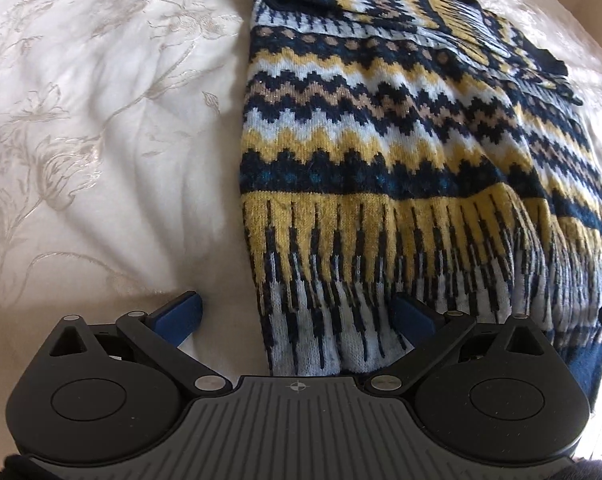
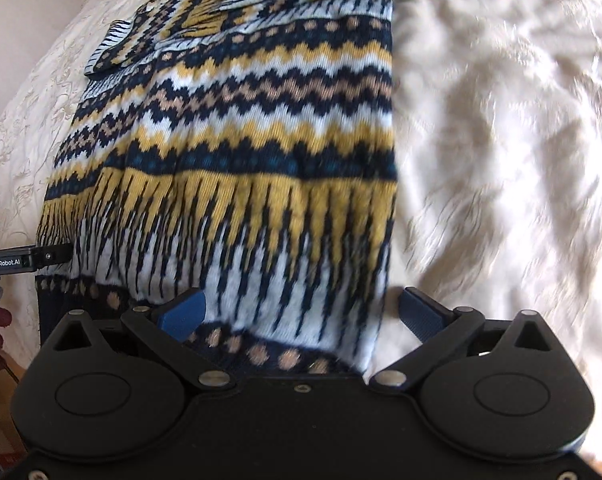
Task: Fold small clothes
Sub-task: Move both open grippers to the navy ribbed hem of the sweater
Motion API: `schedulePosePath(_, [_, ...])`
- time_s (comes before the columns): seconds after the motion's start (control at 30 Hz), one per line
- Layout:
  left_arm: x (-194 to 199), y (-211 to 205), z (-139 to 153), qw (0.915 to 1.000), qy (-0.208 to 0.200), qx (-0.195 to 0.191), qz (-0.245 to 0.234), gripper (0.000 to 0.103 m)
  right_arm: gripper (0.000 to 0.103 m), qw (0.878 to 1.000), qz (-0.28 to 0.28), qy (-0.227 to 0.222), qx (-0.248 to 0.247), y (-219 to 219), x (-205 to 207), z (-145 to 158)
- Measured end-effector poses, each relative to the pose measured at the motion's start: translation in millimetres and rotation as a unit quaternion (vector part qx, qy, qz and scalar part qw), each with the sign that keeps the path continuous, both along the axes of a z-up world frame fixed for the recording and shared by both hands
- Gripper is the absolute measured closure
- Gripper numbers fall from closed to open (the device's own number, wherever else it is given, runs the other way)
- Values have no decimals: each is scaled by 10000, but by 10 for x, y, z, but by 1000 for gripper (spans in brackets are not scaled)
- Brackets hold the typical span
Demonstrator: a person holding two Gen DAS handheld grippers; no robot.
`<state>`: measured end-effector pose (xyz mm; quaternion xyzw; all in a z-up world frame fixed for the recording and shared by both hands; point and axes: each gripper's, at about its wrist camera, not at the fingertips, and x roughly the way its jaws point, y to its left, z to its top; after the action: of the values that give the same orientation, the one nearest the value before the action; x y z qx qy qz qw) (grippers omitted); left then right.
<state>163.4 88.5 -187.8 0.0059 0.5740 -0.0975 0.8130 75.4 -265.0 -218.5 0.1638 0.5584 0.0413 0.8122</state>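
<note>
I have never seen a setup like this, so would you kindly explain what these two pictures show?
Each picture comes from a camera on a hand-held gripper, looking forward along its two blue fingers. One shows the left gripper, the other the right gripper. Both are open and hold nothing. A patterned knit sweater lies on a cream embroidered bedspread, its sleeves folded in across the far end. Each gripper sits at the sweater's near hem, at opposite corners. The black piece at the right view's left edge is the left gripper seen from the side.
</note>
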Motion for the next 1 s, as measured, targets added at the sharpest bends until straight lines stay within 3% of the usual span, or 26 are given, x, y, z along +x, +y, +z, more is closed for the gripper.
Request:
schedulePosePath(0.33, [-137, 15, 3, 9992, -373, 55, -157, 1, 0, 9999, -146, 43, -20, 250, -287, 29])
schedulePosePath(0.47, [-266, 94, 158, 9976, -631, -55, -269, 26, 0, 9998, -187, -45, -52, 330, -342, 37])
schedulePosePath(0.6, [-551, 166, 246, 9955, -787, 35, -518, 27, 0, 9995, -292, -152, -20, 363, -392, 21])
schedulePosePath(0.8, [-889, 247, 241, 9956, -675, 8, -653, 29, 0, 9985, -481, -225, 137, 314, -482, -38])
schedulePosePath(1.0, [-973, 68, 94, 9939, -522, 71, -970, 29, 0, 9978, -542, -283, 259, 236, -576, -85])
